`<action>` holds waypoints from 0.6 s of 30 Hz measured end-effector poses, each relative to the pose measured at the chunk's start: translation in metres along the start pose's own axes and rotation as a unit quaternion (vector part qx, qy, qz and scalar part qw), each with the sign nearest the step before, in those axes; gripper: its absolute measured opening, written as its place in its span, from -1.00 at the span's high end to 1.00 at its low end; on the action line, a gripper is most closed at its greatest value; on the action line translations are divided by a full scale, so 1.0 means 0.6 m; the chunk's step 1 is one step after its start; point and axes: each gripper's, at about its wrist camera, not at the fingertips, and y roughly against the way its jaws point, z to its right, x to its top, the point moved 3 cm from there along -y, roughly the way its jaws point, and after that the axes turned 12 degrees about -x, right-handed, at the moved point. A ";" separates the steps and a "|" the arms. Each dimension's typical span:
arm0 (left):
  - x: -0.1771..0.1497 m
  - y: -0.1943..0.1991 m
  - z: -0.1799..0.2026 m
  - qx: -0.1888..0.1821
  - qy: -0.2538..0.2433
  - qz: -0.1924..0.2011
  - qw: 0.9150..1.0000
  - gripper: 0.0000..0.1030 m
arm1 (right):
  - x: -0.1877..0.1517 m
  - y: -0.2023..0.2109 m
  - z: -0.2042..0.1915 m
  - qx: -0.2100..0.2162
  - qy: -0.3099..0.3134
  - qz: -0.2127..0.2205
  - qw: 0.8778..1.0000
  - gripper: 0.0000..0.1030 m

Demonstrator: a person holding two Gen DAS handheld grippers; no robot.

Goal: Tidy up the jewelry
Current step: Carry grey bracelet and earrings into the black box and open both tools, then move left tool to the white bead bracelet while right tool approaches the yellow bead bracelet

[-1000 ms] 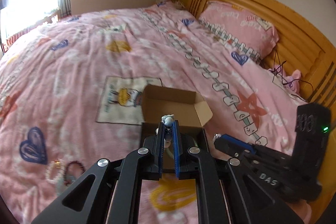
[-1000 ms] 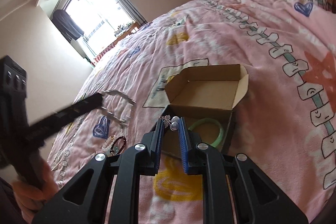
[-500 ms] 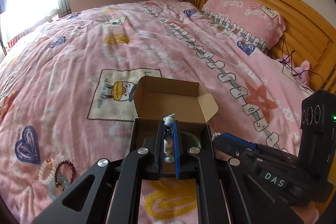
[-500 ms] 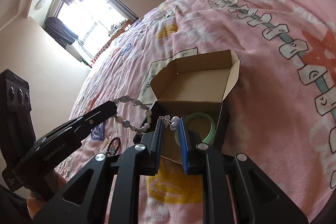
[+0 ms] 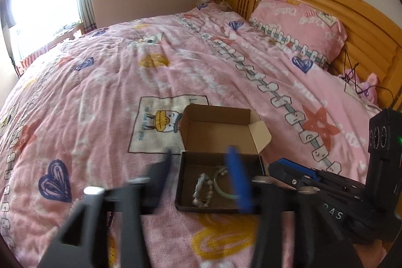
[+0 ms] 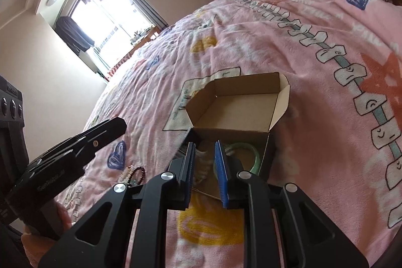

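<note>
Bed (image 5: 105, 97) with pink quilt; open cardboard box (image 5: 221, 142) lower centre, beaded bracelets (image 6: 134, 173) lower left, pillow (image 5: 299, 27) upper right.

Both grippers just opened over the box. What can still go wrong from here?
1. The pale bead bracelet lies against the green bangle in the box; a finger lifting out could snag either.
2. The bracelets on the blanket remain, small and clustered, so a grasp may catch several or pinch fabric.

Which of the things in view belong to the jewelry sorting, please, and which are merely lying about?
Job:
open brown cardboard box
white beaded bracelet
pale green bangle
dark red beaded bracelet

Lying about:
pink patterned pillow
pink plush toy
</note>
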 end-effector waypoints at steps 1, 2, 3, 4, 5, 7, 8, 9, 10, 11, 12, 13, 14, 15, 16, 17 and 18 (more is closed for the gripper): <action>0.002 0.008 -0.002 0.009 -0.003 0.010 1.000 -0.08 | 0.001 0.005 -0.001 0.001 0.001 0.004 1.000 0.65; 0.003 0.013 -0.003 0.015 -0.006 0.014 1.000 -0.08 | 0.003 0.007 -0.002 0.002 0.000 0.005 1.000 0.65; 0.004 0.017 -0.002 0.016 -0.009 0.015 1.000 -0.08 | 0.004 0.011 -0.004 0.004 0.000 0.007 1.000 0.65; 0.004 0.022 -0.004 0.015 -0.010 0.015 1.000 -0.08 | 0.006 0.016 -0.006 0.006 0.001 0.011 1.000 0.65; 0.004 0.027 -0.007 0.015 -0.009 0.014 1.000 -0.08 | 0.007 0.020 -0.008 0.007 0.001 0.013 1.000 0.65; 0.003 0.039 -0.014 0.021 -0.012 0.014 1.000 -0.08 | 0.009 0.028 -0.015 0.009 0.006 0.017 1.000 0.65; 0.000 0.047 -0.021 0.027 -0.015 0.013 0.999 -0.08 | 0.009 0.030 -0.020 0.011 0.009 0.019 1.000 0.65; -0.002 0.055 -0.028 0.032 -0.016 0.012 0.999 -0.08 | 0.009 0.033 -0.025 0.014 0.011 0.019 1.000 0.64; -0.005 0.064 -0.038 0.036 -0.016 0.012 0.999 -0.08 | 0.008 0.035 -0.034 0.018 0.017 0.019 1.000 0.64; -0.008 0.073 -0.049 0.039 -0.012 0.013 0.999 -0.08 | 0.006 0.037 -0.041 0.021 0.022 0.019 0.999 0.64; -0.011 0.083 -0.064 0.043 -0.006 0.013 0.999 -0.08 | 0.004 0.038 -0.051 0.024 0.029 0.018 0.999 0.64; -0.017 0.097 -0.086 0.047 0.005 0.013 0.999 -0.08 | 0.001 0.039 -0.064 0.028 0.038 0.017 0.999 0.64; -0.023 0.107 -0.105 0.051 0.015 0.014 0.998 -0.08 | -0.003 0.039 -0.077 0.032 0.044 0.017 0.998 0.64; -0.032 0.121 -0.133 0.059 0.031 0.014 0.998 -0.08 | -0.008 0.037 -0.089 0.041 0.046 0.014 0.998 0.64; -0.040 0.130 -0.158 0.063 0.047 0.012 0.997 -0.08 | -0.015 0.032 -0.108 0.058 0.048 0.008 0.997 0.64; -0.048 0.136 -0.176 0.066 0.059 0.009 0.996 -0.08 | -0.025 0.025 -0.127 0.067 0.052 0.001 0.996 0.64; -0.062 0.146 -0.207 0.073 0.079 0.006 0.994 -0.08 | -0.041 0.013 -0.155 0.073 0.065 -0.008 0.995 0.64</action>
